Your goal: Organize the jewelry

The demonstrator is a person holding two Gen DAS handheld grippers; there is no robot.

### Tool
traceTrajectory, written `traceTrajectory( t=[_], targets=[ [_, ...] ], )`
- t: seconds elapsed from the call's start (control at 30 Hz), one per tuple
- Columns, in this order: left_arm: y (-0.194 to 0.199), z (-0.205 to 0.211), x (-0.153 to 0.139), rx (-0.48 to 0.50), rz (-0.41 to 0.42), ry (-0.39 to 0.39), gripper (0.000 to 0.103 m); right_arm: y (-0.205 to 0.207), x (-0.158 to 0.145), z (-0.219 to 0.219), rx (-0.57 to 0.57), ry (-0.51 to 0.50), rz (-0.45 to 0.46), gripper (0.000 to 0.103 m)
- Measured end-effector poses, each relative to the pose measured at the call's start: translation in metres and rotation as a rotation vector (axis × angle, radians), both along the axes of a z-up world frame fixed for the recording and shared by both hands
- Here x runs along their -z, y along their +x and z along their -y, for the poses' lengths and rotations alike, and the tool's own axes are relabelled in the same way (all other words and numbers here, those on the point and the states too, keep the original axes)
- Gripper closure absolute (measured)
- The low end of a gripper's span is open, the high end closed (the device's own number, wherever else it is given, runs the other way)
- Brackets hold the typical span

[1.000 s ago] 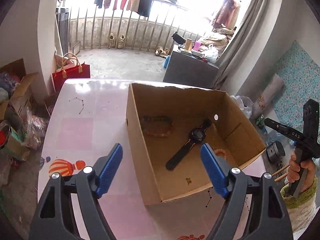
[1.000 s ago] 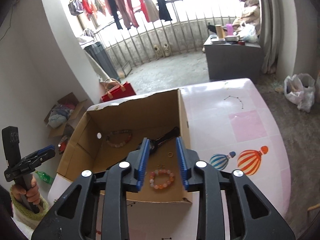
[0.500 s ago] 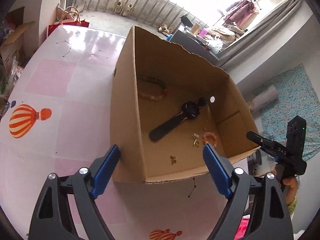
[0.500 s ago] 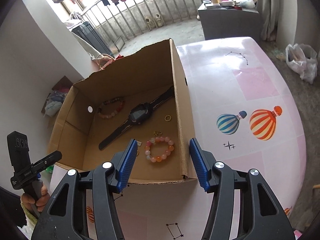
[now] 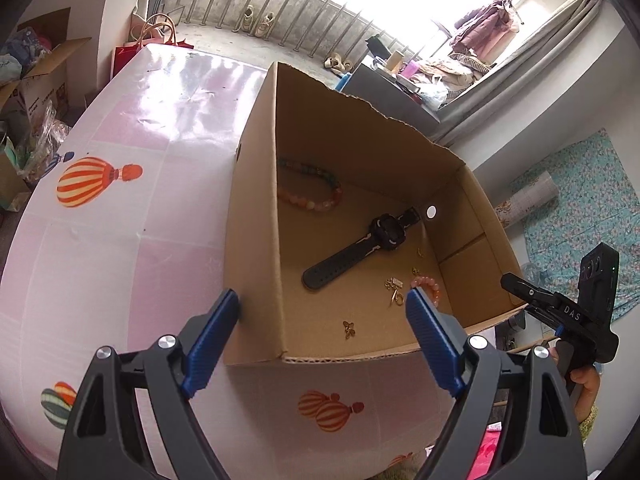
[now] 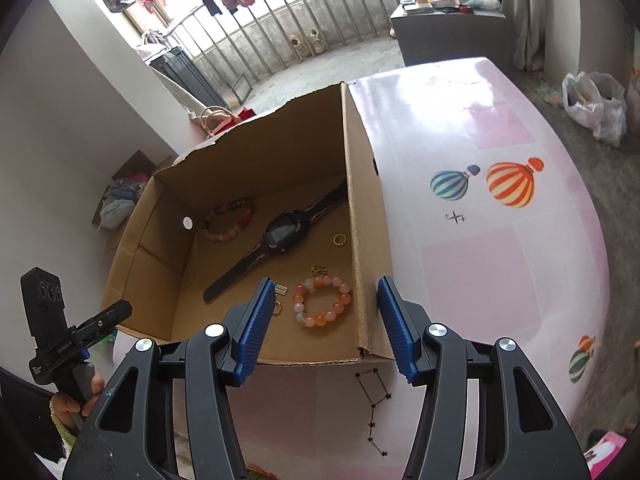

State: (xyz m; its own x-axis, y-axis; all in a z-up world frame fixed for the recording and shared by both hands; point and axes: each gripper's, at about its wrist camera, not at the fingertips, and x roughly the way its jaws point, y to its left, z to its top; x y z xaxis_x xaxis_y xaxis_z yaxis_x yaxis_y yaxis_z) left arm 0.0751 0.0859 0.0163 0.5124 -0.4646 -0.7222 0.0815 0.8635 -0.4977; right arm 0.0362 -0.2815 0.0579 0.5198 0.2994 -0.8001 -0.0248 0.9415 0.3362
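Note:
An open cardboard box (image 5: 256, 264) stands on the table. Inside lie a black watch (image 5: 368, 250), a multicoloured bead bracelet (image 5: 312, 190), a pink-orange bead bracelet (image 6: 322, 302), a gold ring (image 6: 339, 239), a gold flower charm (image 5: 349, 328) and small gold earrings (image 5: 394, 288). My left gripper (image 5: 322, 320) is open above the box's near left corner, its jaws either side of the left wall. My right gripper (image 6: 326, 320) is open above the near right corner. The right wall (image 6: 360, 240) and the pink-orange bracelet show between its jaws, untouched.
The table (image 5: 120, 240) wears a glossy pink cloth with balloon prints. A red bag (image 5: 132, 56) and open cartons stand on the floor at its far left. A grey cabinet (image 6: 448, 36) and a plastic bag (image 6: 596, 108) lie beyond. A hand (image 5: 584, 380) holds the other gripper.
Both grippers have come down and closer to the box and now look more steeply into it. The right jaws stand wider than a second ago.

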Motion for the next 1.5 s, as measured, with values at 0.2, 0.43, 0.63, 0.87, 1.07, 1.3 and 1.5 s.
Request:
traceTrajectory(
  t=[0.2,0.43,0.63,0.87,1.07,1.3,1.5],
  targets=[
    [-0.024,-0.004,0.002,0.008,0.017,0.000,0.021,-0.026,0.001,-0.003,0.014,-0.004,0.013,0.050],
    [-0.044,-0.004,-0.008,-0.002,0.136,0.081,0.020,-0.041,0.000,-0.006,0.030,-0.018,0.066,0.045],
    [-0.094,0.006,-0.039,-0.031,0.331,0.254,0.009,-0.081,-0.019,-0.014,0.100,-0.138,0.186,0.026],
    [-0.115,0.022,-0.049,-0.055,0.346,0.312,0.005,-0.110,-0.018,-0.046,0.034,-0.217,0.216,0.013],
    [-0.107,0.032,-0.043,-0.081,0.287,0.396,0.005,-0.104,-0.008,-0.073,0.013,-0.218,0.181,0.009],
    [-0.093,0.038,-0.035,-0.084,0.205,0.457,0.005,-0.096,-0.004,-0.088,0.045,-0.268,0.159,0.008],
    [-0.091,0.045,-0.025,-0.083,0.135,0.460,0.005,-0.093,0.002,-0.097,0.031,-0.290,0.126,0.008]
  ],
)
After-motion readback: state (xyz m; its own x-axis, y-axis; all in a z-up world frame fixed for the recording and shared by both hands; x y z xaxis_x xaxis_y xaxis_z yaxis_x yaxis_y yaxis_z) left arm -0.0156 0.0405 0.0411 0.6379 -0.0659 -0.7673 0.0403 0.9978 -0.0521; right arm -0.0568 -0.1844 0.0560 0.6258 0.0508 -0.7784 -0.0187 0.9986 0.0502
